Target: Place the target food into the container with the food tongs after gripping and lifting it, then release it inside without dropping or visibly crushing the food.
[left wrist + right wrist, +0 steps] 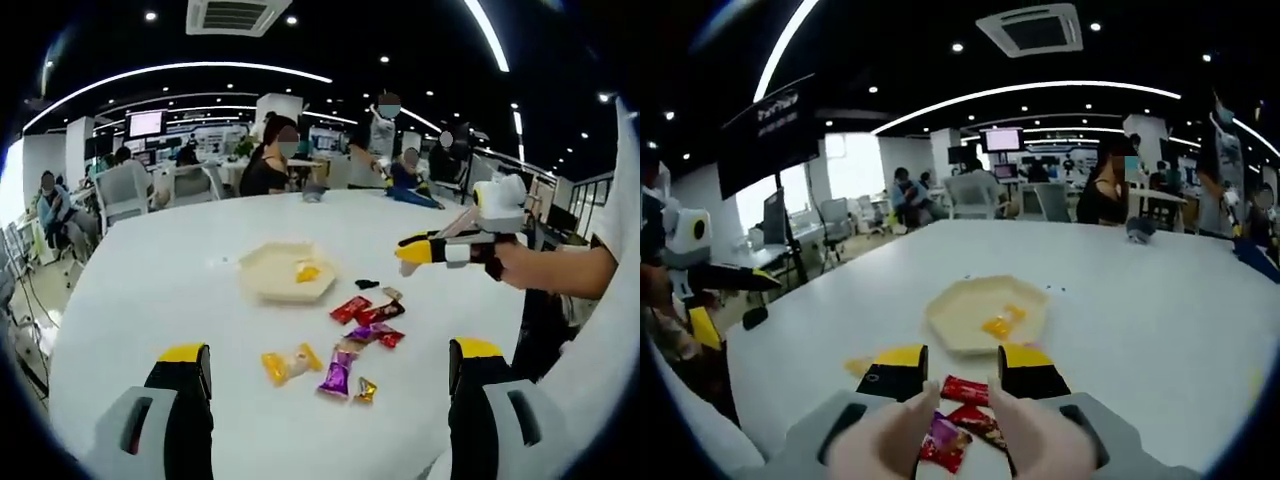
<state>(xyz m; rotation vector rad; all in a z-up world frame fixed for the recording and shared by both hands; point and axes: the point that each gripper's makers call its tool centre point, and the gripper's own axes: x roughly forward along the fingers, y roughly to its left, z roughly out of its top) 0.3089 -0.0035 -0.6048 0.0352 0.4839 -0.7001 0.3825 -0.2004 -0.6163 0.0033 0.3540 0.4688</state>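
Several wrapped snacks (358,340) lie loose on the white desk (150,290), just beside the pale hexagonal container (286,271), which already holds a yellow piece (308,271). We see no tongs in either view, so we cannot tell how the lift is meant to go.

Our left tool (330,375) hangs above the desk with jaws spread wide and empty. The right tool (962,372) sits low over the red packets (966,392), jaws parted, gripping nothing; in the left gripper view it (420,250) hovers off to the side, and there we cannot tell its jaw state.

We judge the main risk to be the crowding: the packets touch and overlap, so closing on one may drag or pinch a neighbour, and slick wrappers may slip out mid-lift. Squeezing harder to prevent that could crush the contents. The container is shallow, so a high release may bounce the food out.

Room is generous: bare desk lies all around the pile and container, with the desk's edges well apart from both.
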